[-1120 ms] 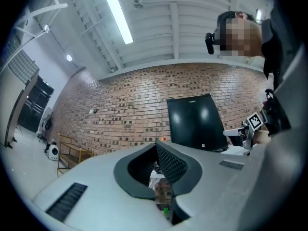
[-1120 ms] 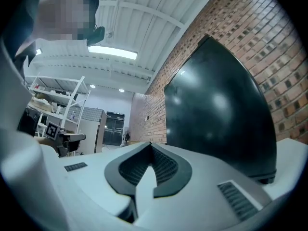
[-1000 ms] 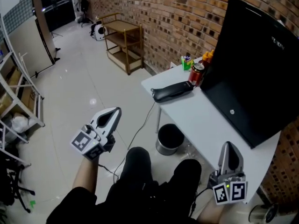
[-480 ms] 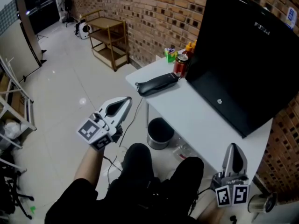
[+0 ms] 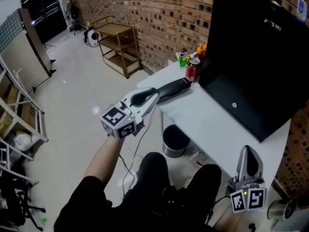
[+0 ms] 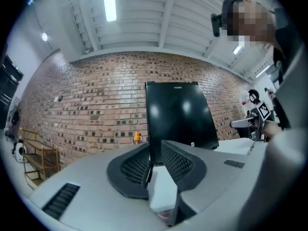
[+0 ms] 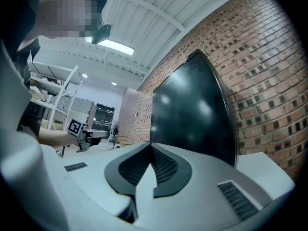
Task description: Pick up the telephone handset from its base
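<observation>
The black telephone handset point(image 5: 175, 87) lies on its base at the left end of the white table point(image 5: 207, 124). My left gripper point(image 5: 152, 95) is held out level, its tips at the handset's near end; I cannot tell whether they touch it. Its jaws are opening, and in the left gripper view point(image 6: 155, 150) a narrow gap shows between the pads with nothing gripped. The handset is hidden behind the jaws in that view. My right gripper point(image 5: 247, 152) hovers at the table's near right corner, far from the phone. In its own view point(image 7: 151, 148) the pads meet, with nothing between them.
A large black monitor point(image 5: 256, 57) fills the table's back right. A red can point(image 5: 193, 70) and small bottles point(image 5: 183, 57) stand just behind the phone. A dark bin point(image 5: 175, 141) sits under the table and a wooden shelf point(image 5: 118, 45) stands against the brick wall.
My left gripper has travelled up and to the right, from over the floor to the phone at the table's left end. The right gripper has hardly moved.
</observation>
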Tool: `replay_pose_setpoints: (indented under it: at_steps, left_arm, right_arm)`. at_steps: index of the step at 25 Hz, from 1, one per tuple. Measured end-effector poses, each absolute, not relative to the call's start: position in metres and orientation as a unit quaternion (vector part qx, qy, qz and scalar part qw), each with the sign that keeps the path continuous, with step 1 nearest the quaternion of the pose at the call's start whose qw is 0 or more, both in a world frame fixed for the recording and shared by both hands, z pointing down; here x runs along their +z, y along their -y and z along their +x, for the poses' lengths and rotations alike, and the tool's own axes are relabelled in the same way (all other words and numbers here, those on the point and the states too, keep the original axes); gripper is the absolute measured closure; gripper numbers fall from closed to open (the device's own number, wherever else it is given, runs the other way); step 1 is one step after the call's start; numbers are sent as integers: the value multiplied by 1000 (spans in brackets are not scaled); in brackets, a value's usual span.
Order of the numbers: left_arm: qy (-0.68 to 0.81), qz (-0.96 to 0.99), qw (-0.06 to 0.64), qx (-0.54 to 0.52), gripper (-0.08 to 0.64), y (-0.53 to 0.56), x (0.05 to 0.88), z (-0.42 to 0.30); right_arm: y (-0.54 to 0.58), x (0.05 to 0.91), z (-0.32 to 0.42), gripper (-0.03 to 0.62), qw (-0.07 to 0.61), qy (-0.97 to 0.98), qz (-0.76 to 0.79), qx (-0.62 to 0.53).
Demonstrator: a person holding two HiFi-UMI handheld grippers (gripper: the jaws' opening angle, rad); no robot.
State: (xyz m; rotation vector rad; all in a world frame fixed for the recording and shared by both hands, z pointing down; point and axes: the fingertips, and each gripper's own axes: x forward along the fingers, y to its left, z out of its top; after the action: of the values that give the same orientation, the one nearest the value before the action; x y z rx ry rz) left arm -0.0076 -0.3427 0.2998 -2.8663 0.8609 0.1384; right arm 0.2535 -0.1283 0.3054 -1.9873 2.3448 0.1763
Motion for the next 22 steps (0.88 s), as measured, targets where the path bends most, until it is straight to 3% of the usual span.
replay_pose_setpoints:
  at_steps: [4,8,13,15,22]
  left_arm:
    - [-265,-963,43,-13,428,376,309,19]
    - [-244,-965,18,-89,261,407,324,41]
    - [-233,-957,-11,-173,259,441,343,57]
    - [-223,-954,-19,-201,212,440,354,64]
    - [-214,-946,-44,-241,212,450,385,71]
  right_arm:
    - [133,305,248,583,36,-764,-641,61]
    - [133,307,246,582,41,-765,-639,61]
    - [131,310,246,583,39,-765,-641,48]
    - [132,308,244,583,34,-766,-641,45]
    - [149,316,228,583,24,-778,-626,46]
